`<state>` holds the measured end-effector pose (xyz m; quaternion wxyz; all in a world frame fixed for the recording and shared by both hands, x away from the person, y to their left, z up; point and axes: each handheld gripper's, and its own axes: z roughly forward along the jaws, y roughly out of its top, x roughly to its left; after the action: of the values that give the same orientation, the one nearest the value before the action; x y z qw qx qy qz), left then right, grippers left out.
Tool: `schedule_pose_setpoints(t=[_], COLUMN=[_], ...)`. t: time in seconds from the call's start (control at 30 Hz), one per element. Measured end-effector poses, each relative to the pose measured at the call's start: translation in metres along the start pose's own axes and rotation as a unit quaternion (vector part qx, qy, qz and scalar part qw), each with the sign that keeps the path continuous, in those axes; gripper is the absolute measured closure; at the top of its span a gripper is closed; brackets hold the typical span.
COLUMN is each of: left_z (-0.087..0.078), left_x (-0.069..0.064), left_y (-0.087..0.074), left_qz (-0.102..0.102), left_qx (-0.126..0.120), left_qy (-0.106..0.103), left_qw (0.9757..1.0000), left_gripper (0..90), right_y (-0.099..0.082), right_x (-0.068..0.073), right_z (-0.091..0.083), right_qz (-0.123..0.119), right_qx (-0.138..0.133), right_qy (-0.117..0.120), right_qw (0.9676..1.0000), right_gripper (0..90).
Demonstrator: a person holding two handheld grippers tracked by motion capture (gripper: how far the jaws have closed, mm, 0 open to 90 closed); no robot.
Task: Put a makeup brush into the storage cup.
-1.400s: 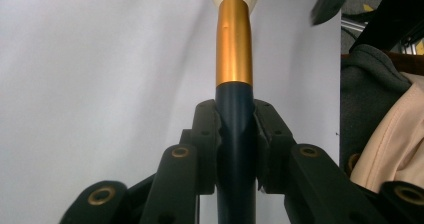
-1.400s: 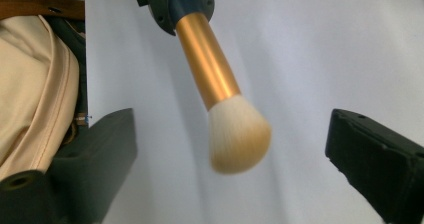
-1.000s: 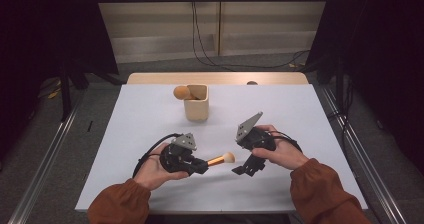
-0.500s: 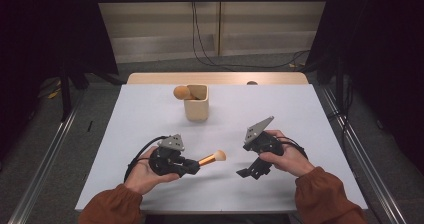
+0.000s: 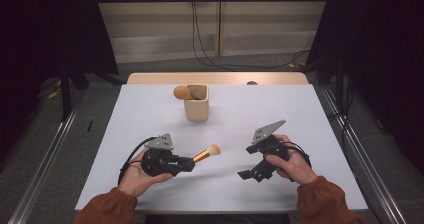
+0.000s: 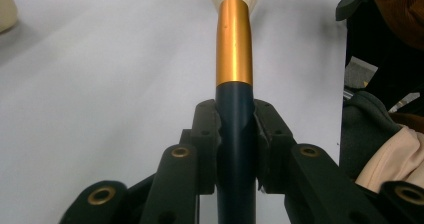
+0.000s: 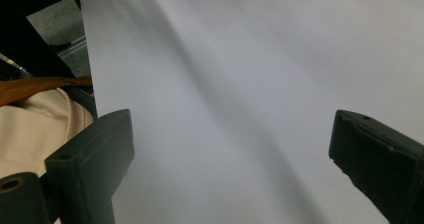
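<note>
Copper-coloured metal sleeves the makeup brush (image 6: 233, 39); its pale bristle tip is cut off at the top of our left gripper view. Our left claw (image 6: 235, 129) is clenched on its dark, smooth handle just above the white surface (image 5: 300, 114). Our right claw (image 7: 230, 159) stands released, its 2 pads bare.

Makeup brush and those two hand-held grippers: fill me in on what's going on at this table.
A person works at a white table with a hand-held gripper in each hand. The left hand-held gripper is clamped on the dark handle of a makeup brush, its pale bristle head pointing toward the right hand-held gripper. That one is open with nothing between its jaws, low over the table. Farther back stands a beige cup with another brush head leaning out of it.
</note>
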<state>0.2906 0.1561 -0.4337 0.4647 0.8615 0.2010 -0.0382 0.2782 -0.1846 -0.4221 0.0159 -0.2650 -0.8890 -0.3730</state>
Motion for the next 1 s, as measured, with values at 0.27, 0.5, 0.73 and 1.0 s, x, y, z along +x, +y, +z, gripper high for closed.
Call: schedule_pose_setpoints(t=[0.27, 0.5, 0.73, 1.0], left_z=[0.001, 0.001, 0.001, -0.002], left_x=[-0.002, -0.002, -0.002, -0.002], left_y=[0.000, -0.001, -0.001, 0.001], left_qz=[0.000, -0.003, -0.002, 0.001], left_qx=[-0.031, -0.068, -0.093, -0.129], left_qy=[-0.007, -0.014, -0.015, -0.006], left_qw=[0.9995, 0.9976, 0.9955, 0.9917], left_gripper=[74.4, 74.4, 74.4, 74.3], right_y=[-0.006, -0.011, -0.017, -0.017], right_x=[0.004, 0.007, 0.010, 0.013], right_z=[0.000, 0.000, 0.003, 0.003], right_qz=[0.015, 0.022, -0.009, -0.023], right_qx=[-0.030, -0.061, -0.085, -0.107], right_qy=[0.019, 0.018, -0.006, -0.025], right_qw=[0.9993, 0.9977, 0.9964, 0.9936], right_gripper=[2.6, 1.4, 4.0, 3.4])
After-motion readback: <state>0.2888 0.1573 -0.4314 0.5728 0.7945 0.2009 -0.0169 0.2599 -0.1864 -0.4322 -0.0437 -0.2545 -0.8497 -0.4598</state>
